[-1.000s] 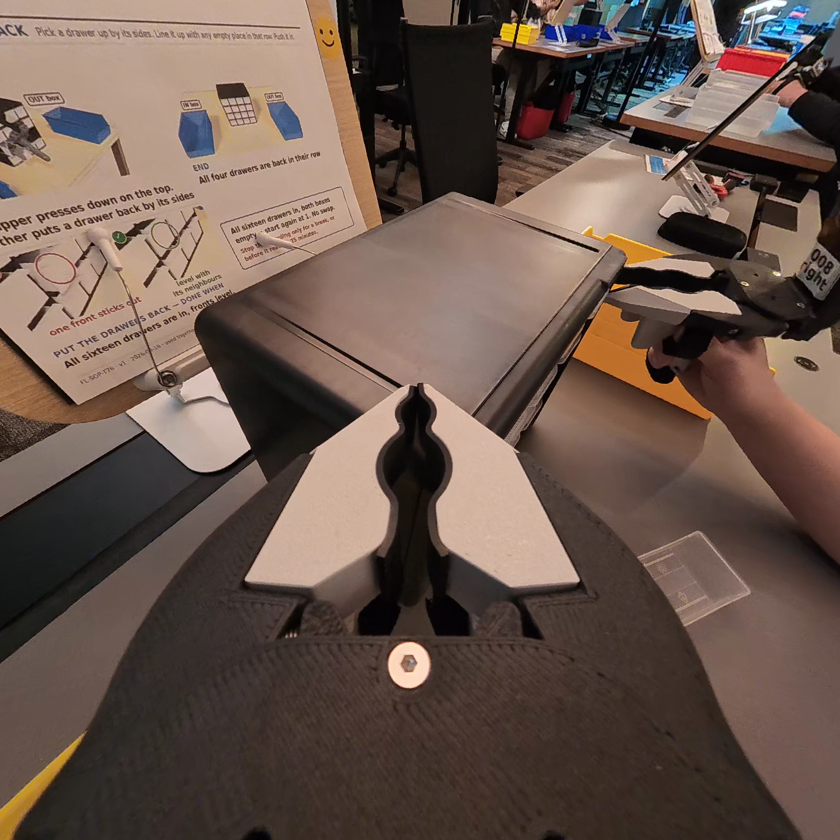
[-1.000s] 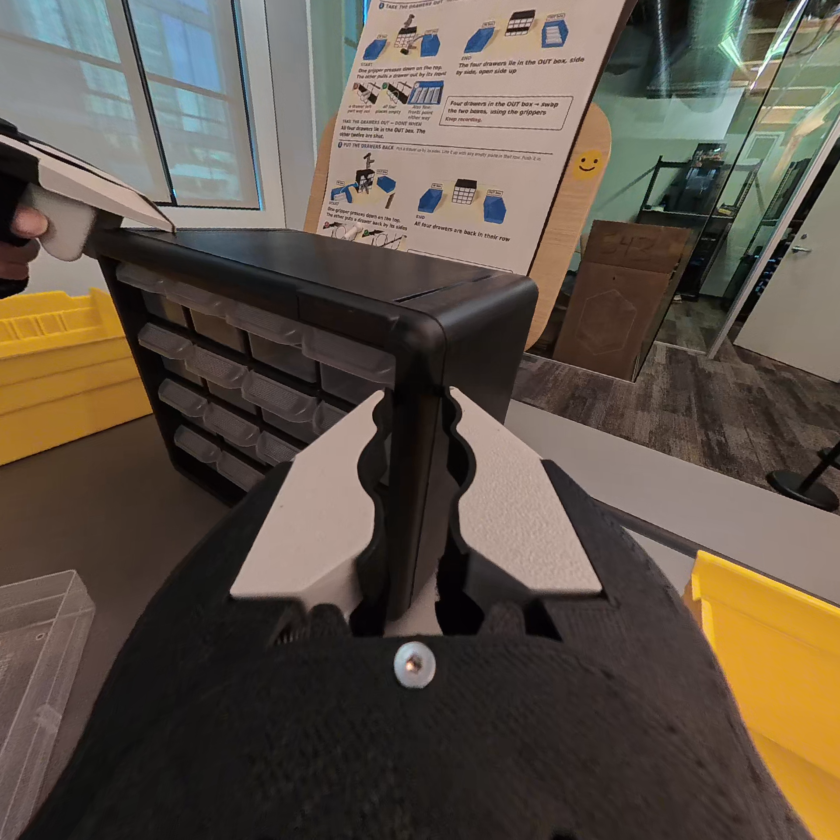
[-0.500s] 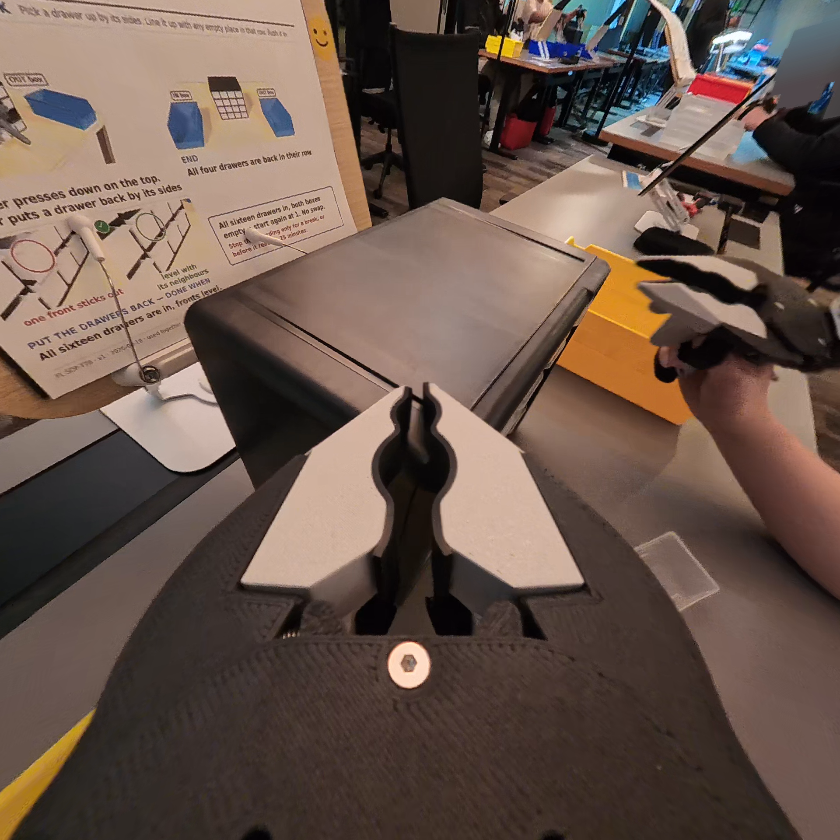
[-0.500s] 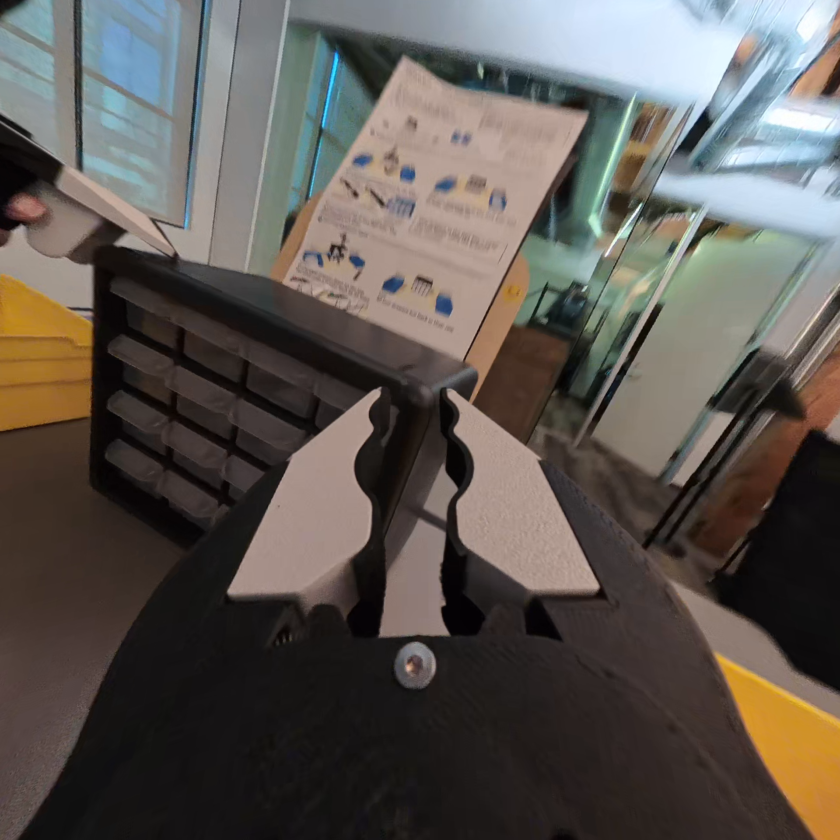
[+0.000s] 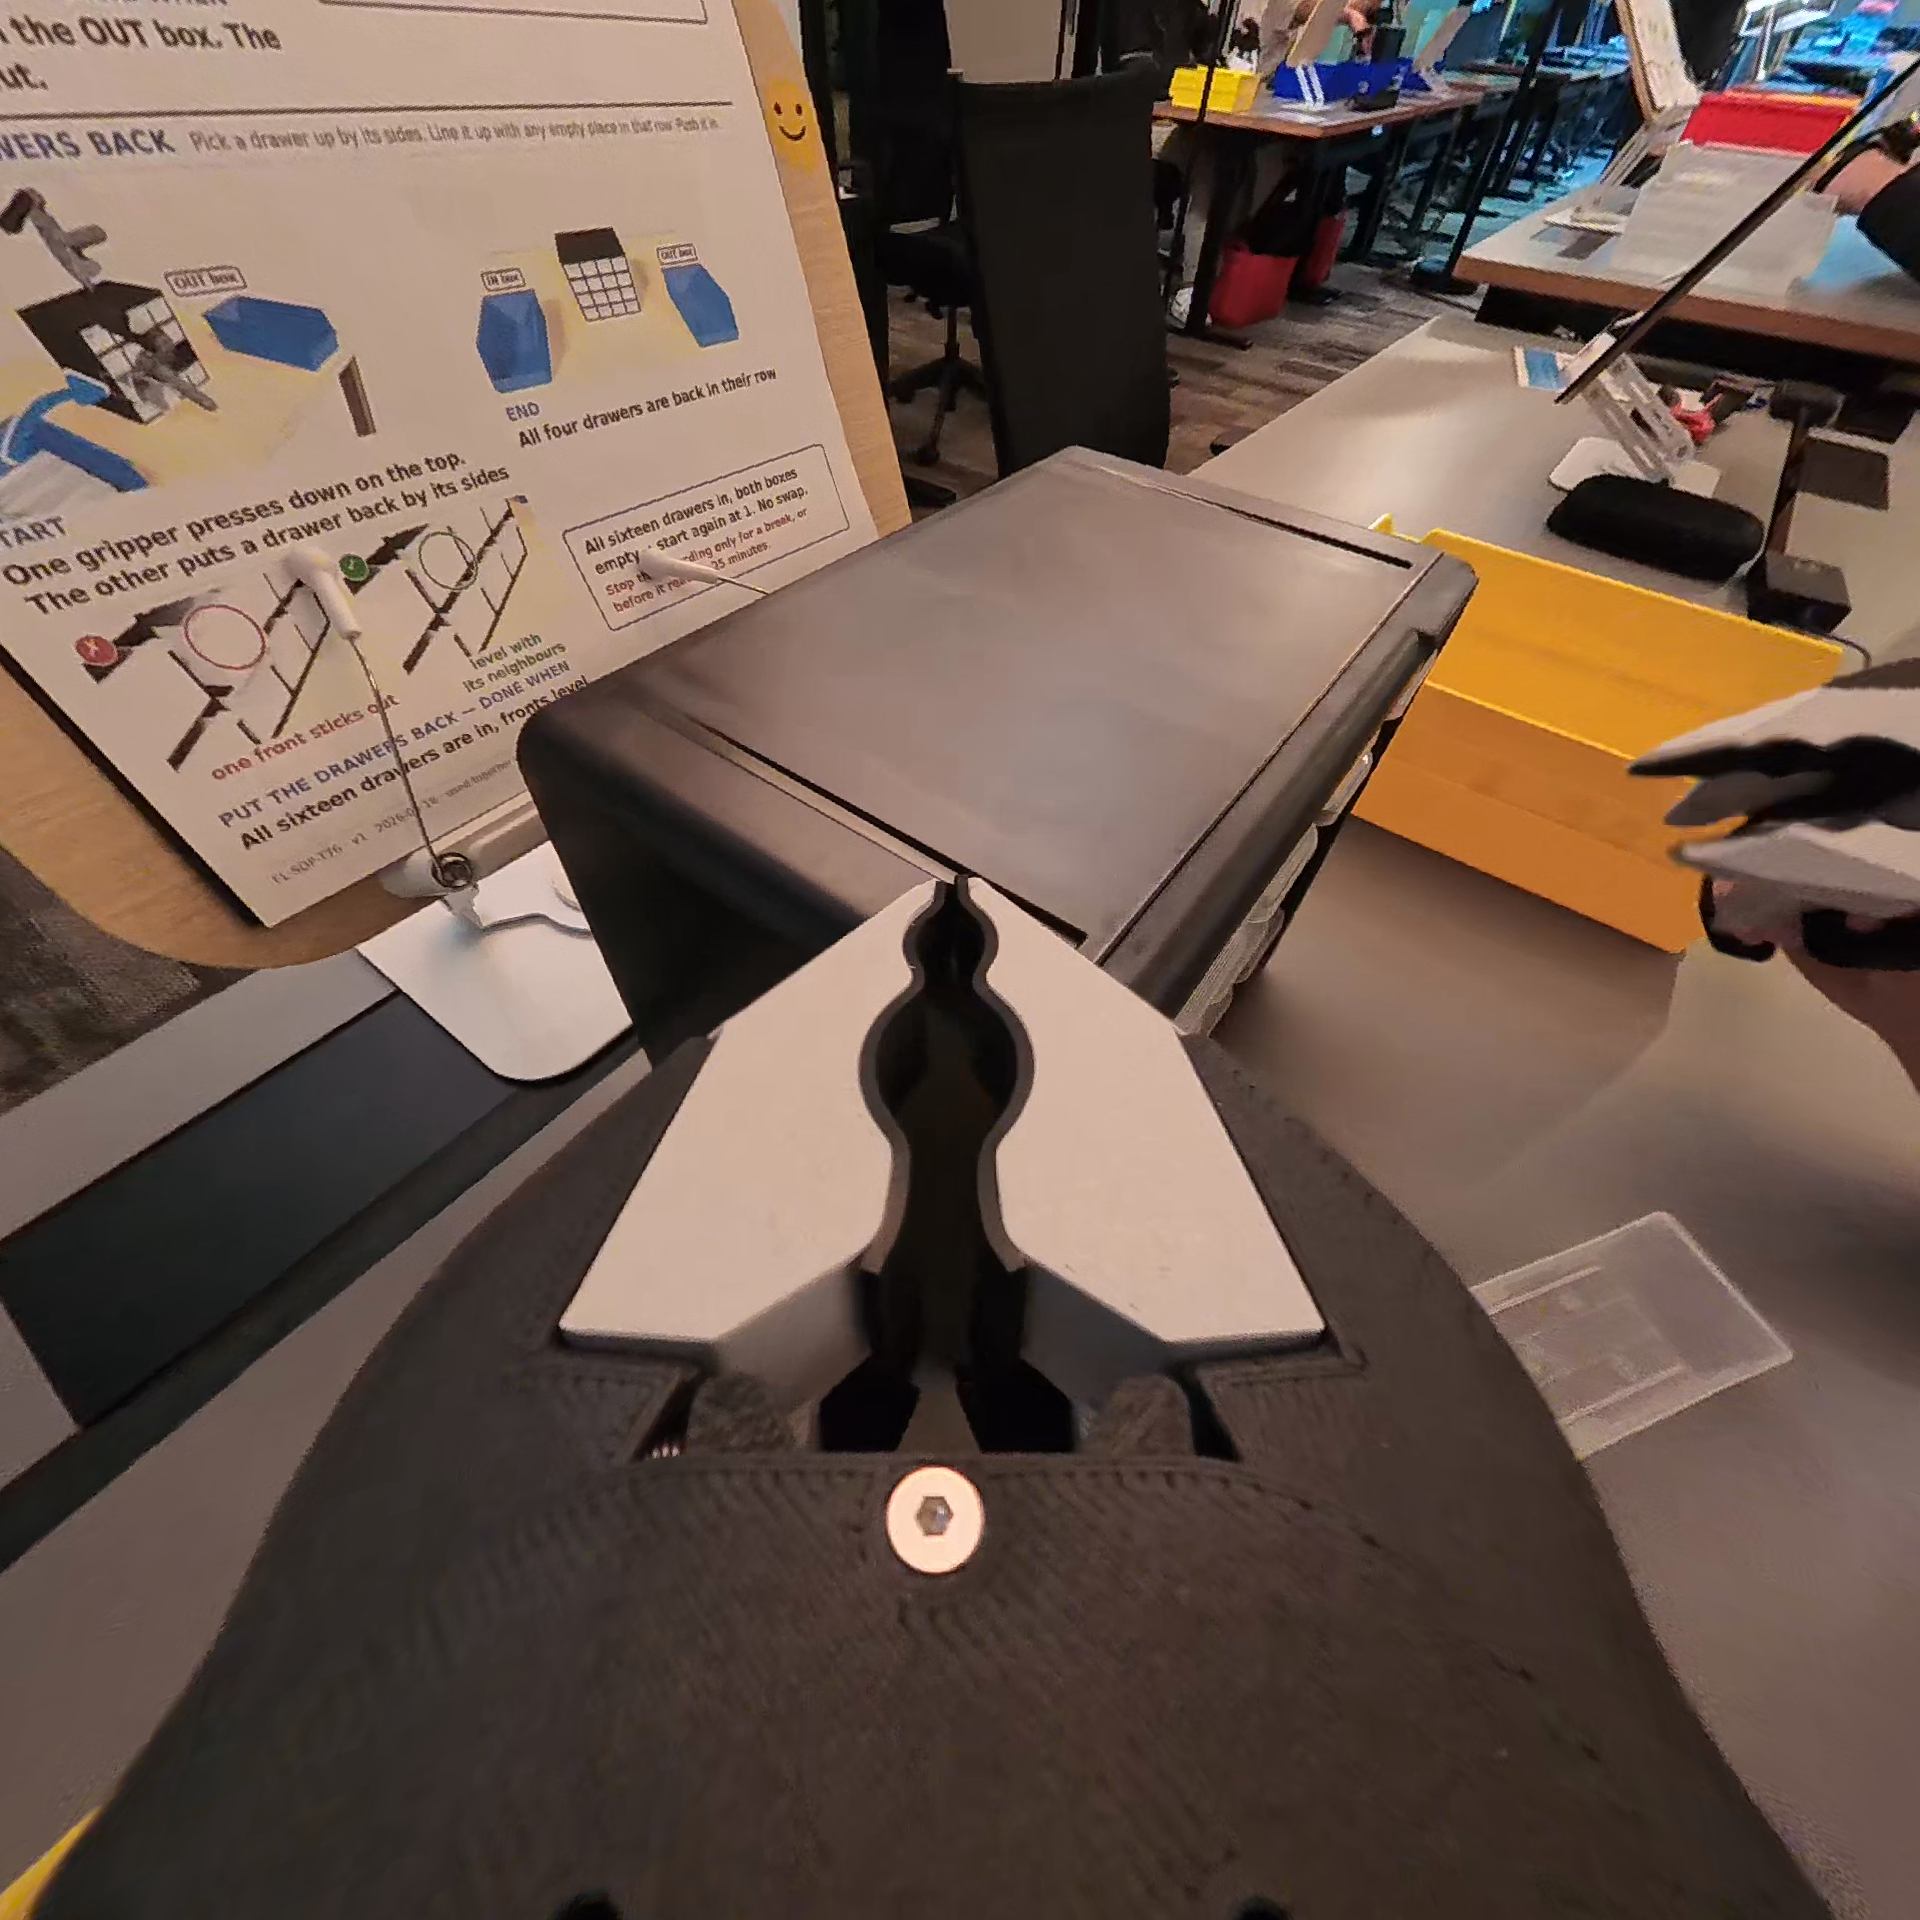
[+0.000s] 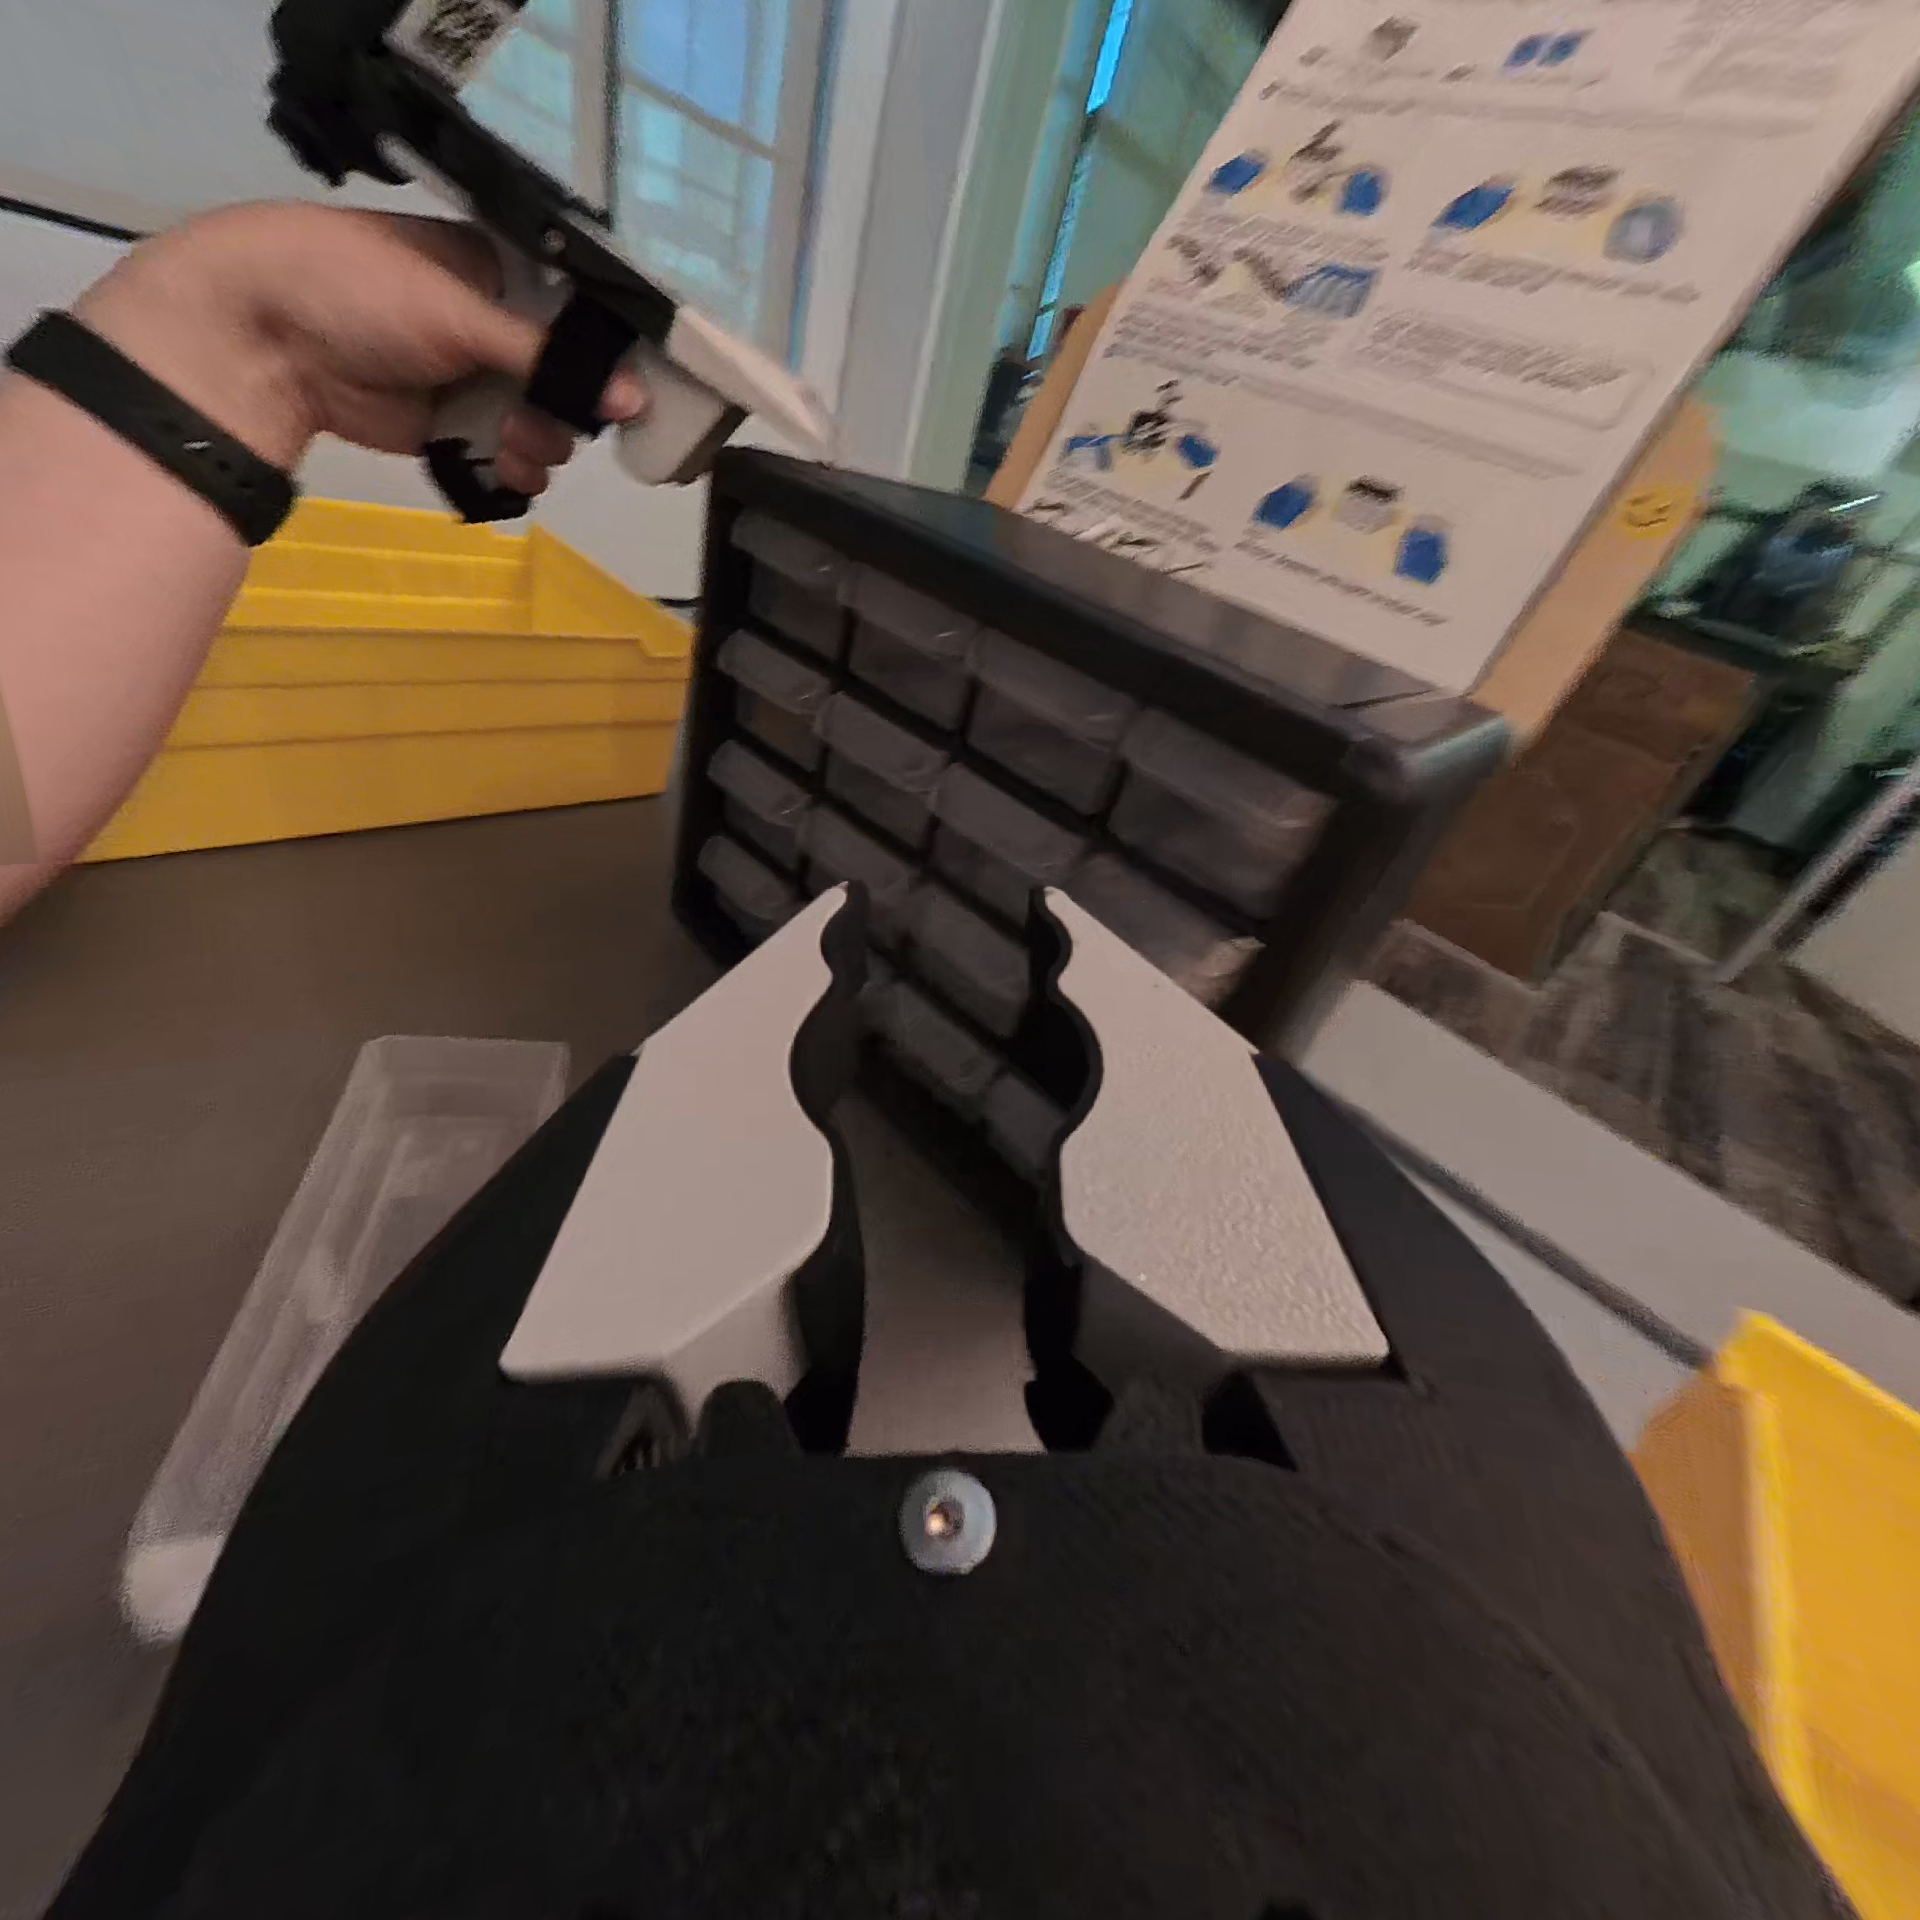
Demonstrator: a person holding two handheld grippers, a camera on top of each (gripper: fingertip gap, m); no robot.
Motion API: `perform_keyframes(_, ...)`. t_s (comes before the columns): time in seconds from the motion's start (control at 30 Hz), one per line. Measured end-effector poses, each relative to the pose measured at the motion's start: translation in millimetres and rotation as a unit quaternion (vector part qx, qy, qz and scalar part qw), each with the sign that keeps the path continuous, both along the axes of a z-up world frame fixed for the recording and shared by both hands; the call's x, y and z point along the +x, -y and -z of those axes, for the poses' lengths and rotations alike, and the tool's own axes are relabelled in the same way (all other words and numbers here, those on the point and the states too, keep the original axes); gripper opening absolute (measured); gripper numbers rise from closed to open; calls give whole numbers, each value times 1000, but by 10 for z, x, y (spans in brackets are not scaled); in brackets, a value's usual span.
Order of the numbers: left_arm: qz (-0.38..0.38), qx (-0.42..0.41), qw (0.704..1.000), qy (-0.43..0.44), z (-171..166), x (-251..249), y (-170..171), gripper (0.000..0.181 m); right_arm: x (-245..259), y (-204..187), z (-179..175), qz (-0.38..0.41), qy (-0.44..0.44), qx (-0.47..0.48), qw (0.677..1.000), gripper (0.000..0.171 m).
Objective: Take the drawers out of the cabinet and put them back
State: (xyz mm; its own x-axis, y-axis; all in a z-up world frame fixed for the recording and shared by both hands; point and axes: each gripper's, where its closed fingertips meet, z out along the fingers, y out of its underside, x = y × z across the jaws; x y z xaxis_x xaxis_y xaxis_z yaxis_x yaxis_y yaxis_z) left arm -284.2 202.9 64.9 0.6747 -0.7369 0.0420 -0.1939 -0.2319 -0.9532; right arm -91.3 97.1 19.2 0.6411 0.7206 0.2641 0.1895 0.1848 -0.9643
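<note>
Left gripper [image 5: 958, 883]: fingers closed tip to tip, holding nothing, poised at the near top edge of the cabinet [image 5: 1018, 665].
Right gripper [image 6: 940, 904]: fingers parted with a narrow gap, empty, in front of the lower drawers [image 6: 997, 769] and apart from them.
Loose drawer [image 6: 353, 1226]: clear plastic, lying on the grey table [image 6: 312, 977] just left of the right gripper.
Cabinet: black, upright, between two yellow bins [image 6: 416, 665] — as far as shows, its slots look filled.
Risk: if a drawer is pulled while the left gripper is not pressing on the top, I judge the light cabinet could slide or tip forward; a clear front could also slip from the fingers.
Hard to tell: the right wrist view is motion-blurred — whether the left tips touch the top, and whether the bottom-row slots behind the right fingers are filled, I cannot say.
Behind: instruction poster [image 5: 395, 395] on a stand.
</note>
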Motion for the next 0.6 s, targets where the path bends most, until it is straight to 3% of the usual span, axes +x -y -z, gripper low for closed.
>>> perform_keyframes(0.1, 3, -3, 1000, 8, 0, -1, -1, 0, -349, 326, 305, -104, 25, -88, 990, 54)
perform_keyframes(0.23, 2, -7, 1000, 9, 0, 0, -3, 0, -609, 667, 620, -144, 45, -209, 966, 76)
perform_keyframes(0.37, -3, -7, 1000, 1, 0, 1, -6, 0, -797, 833, 908, -131, 110, -320, 932, 77)
perform_keyframes(0.6, -3, -9, 1000, 7, 1, 0, -4, 0, -903, 789, 1560, -63, 346, -338, 873, 80)
